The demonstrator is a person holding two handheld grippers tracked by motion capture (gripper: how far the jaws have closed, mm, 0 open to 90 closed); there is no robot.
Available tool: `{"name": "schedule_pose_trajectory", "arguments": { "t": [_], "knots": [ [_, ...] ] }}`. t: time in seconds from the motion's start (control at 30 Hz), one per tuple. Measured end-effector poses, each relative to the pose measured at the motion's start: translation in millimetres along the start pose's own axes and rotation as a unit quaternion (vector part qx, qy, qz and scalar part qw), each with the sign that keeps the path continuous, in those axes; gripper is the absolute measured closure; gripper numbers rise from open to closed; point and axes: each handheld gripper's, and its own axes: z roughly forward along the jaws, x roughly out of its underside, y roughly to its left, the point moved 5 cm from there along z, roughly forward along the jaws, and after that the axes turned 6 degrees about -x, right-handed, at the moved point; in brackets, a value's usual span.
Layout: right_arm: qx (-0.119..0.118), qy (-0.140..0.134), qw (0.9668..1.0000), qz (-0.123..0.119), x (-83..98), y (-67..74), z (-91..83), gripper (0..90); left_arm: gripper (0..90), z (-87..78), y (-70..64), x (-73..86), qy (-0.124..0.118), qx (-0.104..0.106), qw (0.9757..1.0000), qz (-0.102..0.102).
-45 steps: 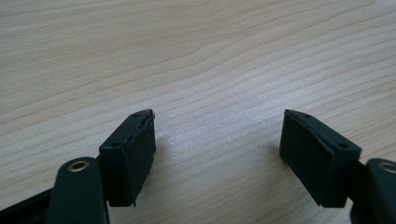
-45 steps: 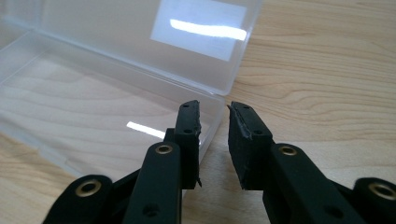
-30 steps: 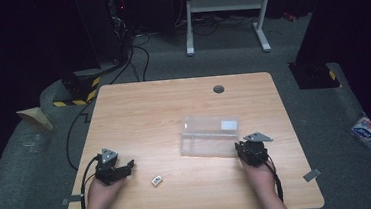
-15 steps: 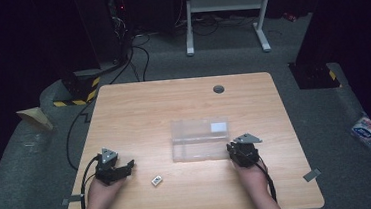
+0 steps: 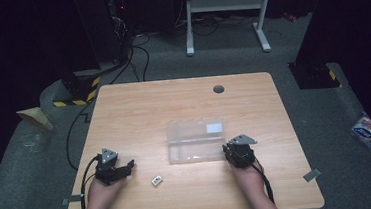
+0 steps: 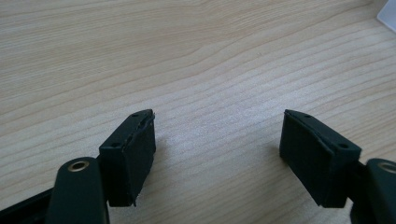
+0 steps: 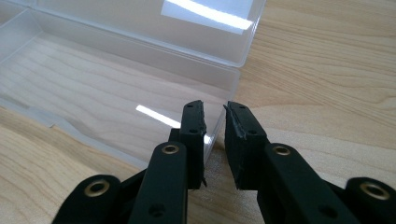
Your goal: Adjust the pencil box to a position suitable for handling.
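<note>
Right hand-held gripper (image 7: 215, 119) pinching short end wall of one clear plastic rectangular box (image 5: 196, 141), lid open, at table (image 5: 183, 99) centre-right. Left hand-held gripper (image 6: 217, 140) spread wide over bare wood, near-left. One small white block (image 5: 156, 180) between hands, seen from high view. Right gripper view shows box interior bare.

No readable text, label or number shows on anything here.
</note>
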Motion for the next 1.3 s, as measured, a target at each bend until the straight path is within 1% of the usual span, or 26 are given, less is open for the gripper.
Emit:
{"name": "schedule_pose_trajectory", "arguments": {
  "t": [0.43, 0.67, 0.8, 0.9, 0.97, 1.03, 1.07, 1.13, 1.17, 1.2, 1.23, 1.3],
  "knots": [
    [0.001, 0.001, 1.0000, -0.001, 0.6, 1.2, -0.1, 75.7, 27.0, 0.0, 0.0, 0.0, 0.000, 0.000, 1.0000, 0.000],
    [0.002, -0.004, 1.0000, -0.001, -0.1, 1.0, -1.0, 72.1, 27.0, 0.0, 0.0, 0.0, 0.000, 0.000, 1.0000, 0.000],
    [-0.005, -0.013, 0.9999, 0.001, -1.8, 1.5, -3.6, 67.8, 27.0, 0.0, 0.0, 0.0, 0.000, 0.000, 1.0000, 0.000],
    [-0.009, -0.026, 0.9996, 0.002, -3.6, 1.6, -8.5, 60.0, 27.0, 0.0, 0.0, 0.0, 0.000, 0.000, 1.0000, 0.000],
    [-0.006, -0.034, 0.9994, -0.003, -4.7, -1.6, -13.3, 55.6, 27.0, 0.1, 0.1, 0.0, -0.001, 0.000, 1.0000, -0.001],
    [-0.006, -0.034, 0.9994, -0.001, -4.1, -7.0, -18.7, 53.6, 27.0, 0.1, 0.2, -0.1, -0.001, 0.000, 1.0000, 0.000],
    [-0.005, -0.032, 0.9995, 0.005, -2.7, -10.5, -21.5, 52.6, 27.0, 0.1, 0.1, 0.0, -0.001, 0.000, 1.0000, -0.001],
    [0.003, -0.032, 0.9994, 0.012, 1.6, -19.4, -28.1, 51.7, 27.0, 0.1, 0.2, 0.0, -0.001, -0.001, 1.0000, -0.001],
    [0.009, -0.035, 0.9993, 0.010, 4.2, -24.7, -31.4, 51.2, 27.1, 0.1, 0.6, -0.1, -0.001, -0.001, 1.0000, 0.001],
    [0.014, -0.035, 0.9992, 0.013, 7.3, -29.6, -34.8, 51.0, 27.1, 0.3, 1.4, -0.3, -0.002, -0.004, 1.0000, 0.003],
    [0.021, -0.034, 0.9991, 0.012, 10.5, -35.5, -37.7, 50.6, 27.0, 0.4, 1.7, -0.3, -0.001, -0.007, 1.0000, -0.001],
    [0.026, -0.028, 0.9990, 0.022, 17.5, -46.8, -43.0, 49.3, 27.1, 0.5, 2.4, -0.4, -0.001, -0.011, 0.9999, -0.004]
  ]
}}
